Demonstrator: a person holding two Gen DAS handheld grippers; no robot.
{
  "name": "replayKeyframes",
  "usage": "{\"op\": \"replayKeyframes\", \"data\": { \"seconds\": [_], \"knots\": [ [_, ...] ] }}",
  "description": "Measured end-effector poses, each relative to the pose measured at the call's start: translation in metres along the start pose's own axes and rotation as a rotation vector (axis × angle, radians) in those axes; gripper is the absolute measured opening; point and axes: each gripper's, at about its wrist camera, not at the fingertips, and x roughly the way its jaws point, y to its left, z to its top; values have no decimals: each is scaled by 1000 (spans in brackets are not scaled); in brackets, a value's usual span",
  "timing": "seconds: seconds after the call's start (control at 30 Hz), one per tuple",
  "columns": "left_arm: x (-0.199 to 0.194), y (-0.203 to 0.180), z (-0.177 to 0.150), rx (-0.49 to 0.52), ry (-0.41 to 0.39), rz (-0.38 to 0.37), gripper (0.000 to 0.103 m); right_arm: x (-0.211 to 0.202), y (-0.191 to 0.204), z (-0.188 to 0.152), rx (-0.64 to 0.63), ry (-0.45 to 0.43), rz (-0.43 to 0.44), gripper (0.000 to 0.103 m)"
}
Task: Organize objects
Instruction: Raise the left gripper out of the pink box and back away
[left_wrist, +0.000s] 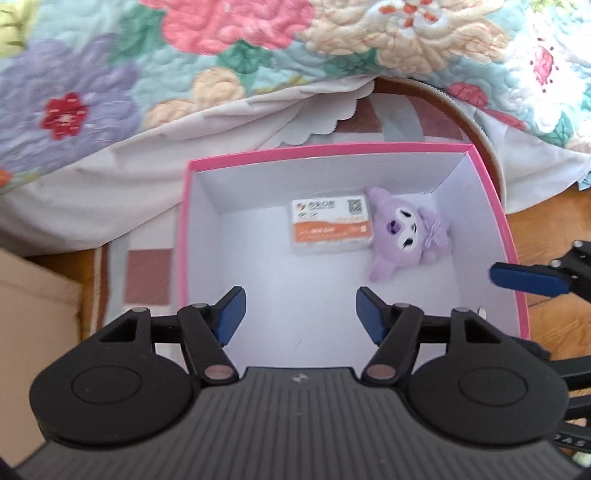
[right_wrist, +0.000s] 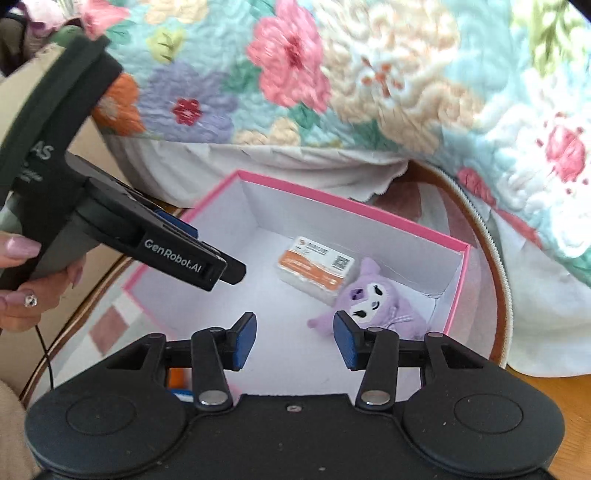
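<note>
Both grippers, left (left_wrist: 301, 314) and right (right_wrist: 295, 341), hang released over the pink box (left_wrist: 332, 148); only the right view shows the hand (right_wrist: 26, 291).

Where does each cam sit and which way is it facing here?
Left wrist: on the left claw, above the pink box's near side, looking down and forward into it; own open blue fingers show, plus a right claw fingertip at the right edge.
Right wrist: on the right claw, over a near corner of the box, angled in; own open fingers show, plus the left claw's body and a hand.
Shared: box, purple plush, orange-white pack, floral quilt.
</note>
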Motion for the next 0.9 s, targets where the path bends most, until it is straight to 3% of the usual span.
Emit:
{"op": "replayKeyframes", "data": {
  "seconds": [0.3, 0.47, 0.67, 0.9],
  "knots": [
    [-86, 7, -31, 23, -64, -9, 70, -73, 21, -12, 19, -21, -17, 55],
    [-117, 9, -52, 44, -96, -27, 75, -104, 33, -18, 14, -60, -36, 64],
    [-153, 8, -77, 116, -146, -68, 75, -127, 45, -22, 23, -71, -19, 64],
    [-179, 17, -101, 118, -202, -69, 78, -141, 67, -28, -22, -71, -37, 75]
  ]
}}
